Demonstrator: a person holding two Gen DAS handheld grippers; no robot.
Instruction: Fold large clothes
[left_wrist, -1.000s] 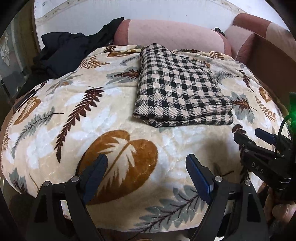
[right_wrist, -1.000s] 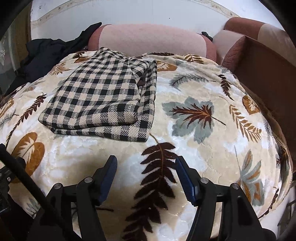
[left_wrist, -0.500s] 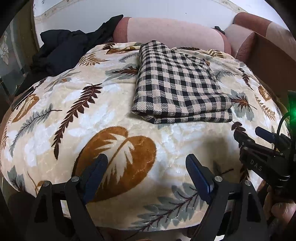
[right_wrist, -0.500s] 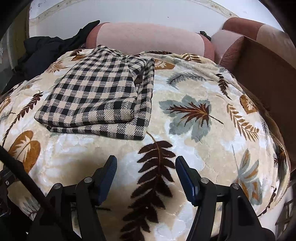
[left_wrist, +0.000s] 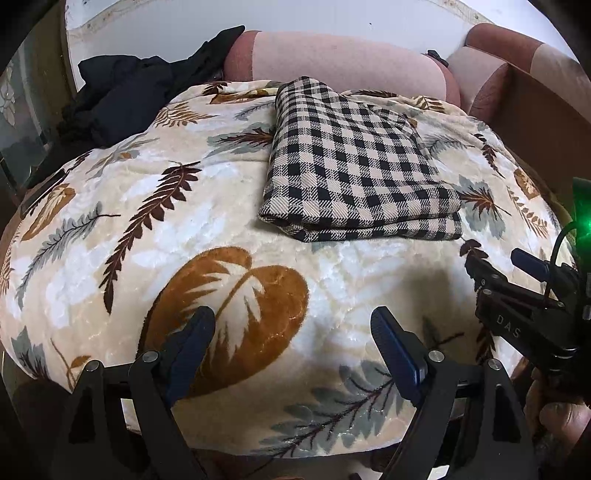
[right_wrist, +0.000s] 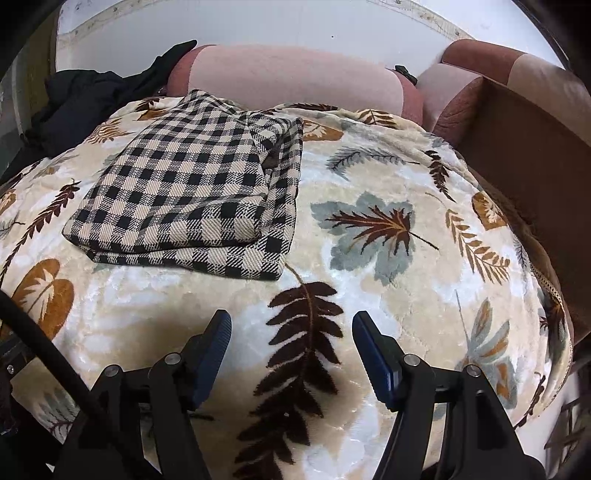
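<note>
Where blanket (left_wrist: 110, 258) spreads, checked garment (left_wrist: 354, 170) lies folded.

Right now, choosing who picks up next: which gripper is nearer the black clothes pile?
Left. The left gripper hovers open toward the side where the black clothes pile lies; the right gripper sits farther right, beyond the folded checked garment.

**Cloth everywhere, hard plastic up close**

I see a plush leaf-print blanket (left_wrist: 258, 258) with a soft sheen. On it, the folded checked garment (left_wrist: 354, 170) looks coarsely woven and matt. Far left, a dark garment (left_wrist: 122, 96) is dull cloth. The far bolster (right_wrist: 288, 77) seems finely napped. My left gripper (left_wrist: 291, 332) is matt black plastic with ribbed blue pads.
</note>
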